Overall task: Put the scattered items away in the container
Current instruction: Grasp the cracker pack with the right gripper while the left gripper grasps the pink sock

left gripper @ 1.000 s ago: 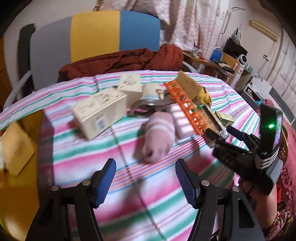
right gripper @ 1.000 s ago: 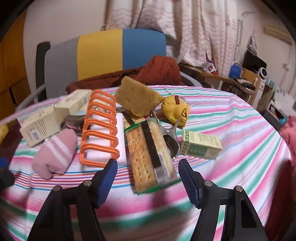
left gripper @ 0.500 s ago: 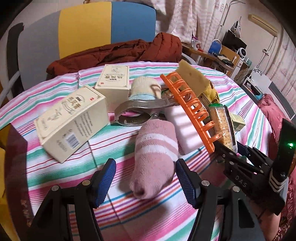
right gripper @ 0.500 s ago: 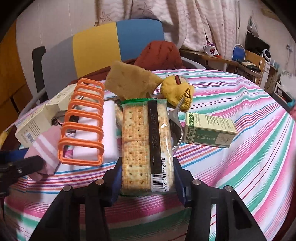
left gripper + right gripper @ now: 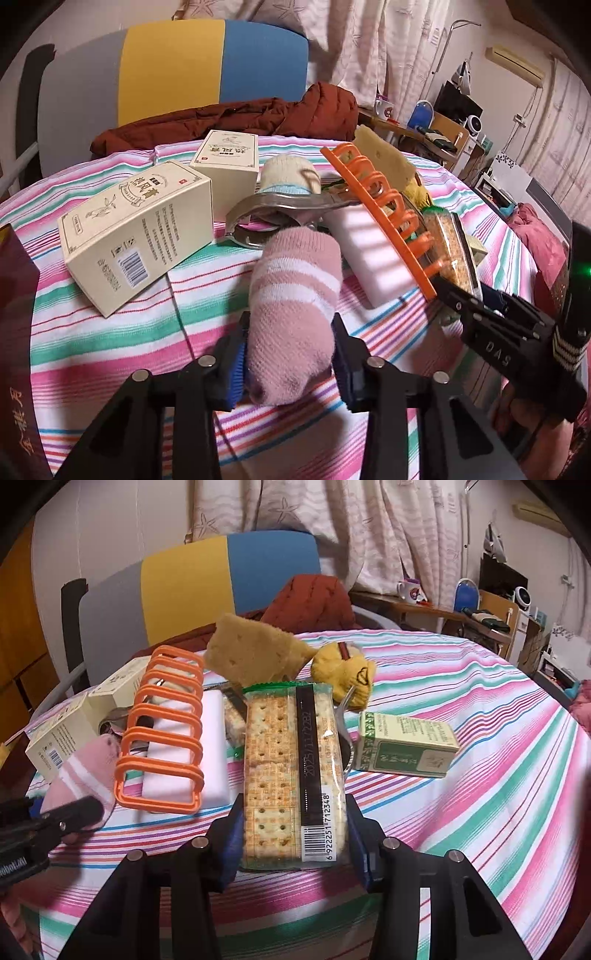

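From the left wrist view, the left gripper has just been closing and now pinches the near end of the rolled pink sock, its blue pads pressed into the knit on both sides; the sock lies on the striped tablecloth toward the near edge of the table, its far end touching the metal tongs. To lift it well, I would judge a straight rise best, since soft knit can slip or sag if dragged, and the far end could catch the tongs. A cream box lies just to the left of the sock, a second cream box behind it, and an orange rack leans over a white block to the right. No container is plainly in view, so where the sock goes cannot be told. From the right wrist view, the right gripper has also been closing and grips the near end of the cracker packet, pads against both long sides, near the table's front edge. A gentle squeeze seems wise, since crackers break; the packet's far end sits under the yellow sponge and beside a yellow plush toy, which could be tugged along. A green box lies to the right, well clear of the pads. The two grippers are close together, so lifting in turn would avoid a knock.
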`<action>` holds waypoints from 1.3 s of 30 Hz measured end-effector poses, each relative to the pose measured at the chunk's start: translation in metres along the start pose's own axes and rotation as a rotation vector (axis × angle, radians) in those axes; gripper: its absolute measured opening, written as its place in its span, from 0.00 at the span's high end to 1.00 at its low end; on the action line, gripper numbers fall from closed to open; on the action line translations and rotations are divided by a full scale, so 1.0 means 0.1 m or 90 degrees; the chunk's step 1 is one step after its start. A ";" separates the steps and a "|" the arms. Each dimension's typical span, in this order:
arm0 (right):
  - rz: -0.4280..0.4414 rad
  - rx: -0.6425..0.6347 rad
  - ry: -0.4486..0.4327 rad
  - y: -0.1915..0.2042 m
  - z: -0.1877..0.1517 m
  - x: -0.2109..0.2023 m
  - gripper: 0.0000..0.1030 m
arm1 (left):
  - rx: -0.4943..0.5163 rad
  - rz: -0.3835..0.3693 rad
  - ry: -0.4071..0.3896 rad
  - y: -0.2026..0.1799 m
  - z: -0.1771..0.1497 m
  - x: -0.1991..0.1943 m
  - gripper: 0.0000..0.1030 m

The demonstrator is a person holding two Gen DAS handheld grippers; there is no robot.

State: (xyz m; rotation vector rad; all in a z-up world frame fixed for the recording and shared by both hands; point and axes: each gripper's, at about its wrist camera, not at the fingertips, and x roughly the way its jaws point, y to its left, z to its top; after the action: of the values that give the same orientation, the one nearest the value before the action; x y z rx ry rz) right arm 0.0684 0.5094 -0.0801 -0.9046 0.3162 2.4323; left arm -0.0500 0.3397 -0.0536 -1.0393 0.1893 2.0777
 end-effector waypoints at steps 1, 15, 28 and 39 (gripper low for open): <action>0.000 0.000 -0.001 0.00 0.00 0.00 0.52 | 0.001 0.001 -0.001 0.00 -0.01 0.00 0.64; 0.016 0.017 -0.019 0.05 -0.14 -0.16 0.52 | -0.039 -0.035 -0.016 0.12 -0.10 -0.07 0.73; 0.070 0.078 -0.012 0.18 -0.48 -0.53 0.52 | -0.061 -0.041 -0.034 0.20 -0.39 -0.34 0.76; 0.166 0.087 0.035 0.54 -0.59 -0.75 0.52 | -0.071 -0.032 -0.026 0.28 -0.67 -0.60 0.78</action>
State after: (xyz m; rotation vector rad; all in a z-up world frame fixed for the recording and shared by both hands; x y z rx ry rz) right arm 0.1189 0.4124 -0.0723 -0.9199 0.6487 2.5846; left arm -0.0072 0.2561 -0.0595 -1.0560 0.0267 2.0818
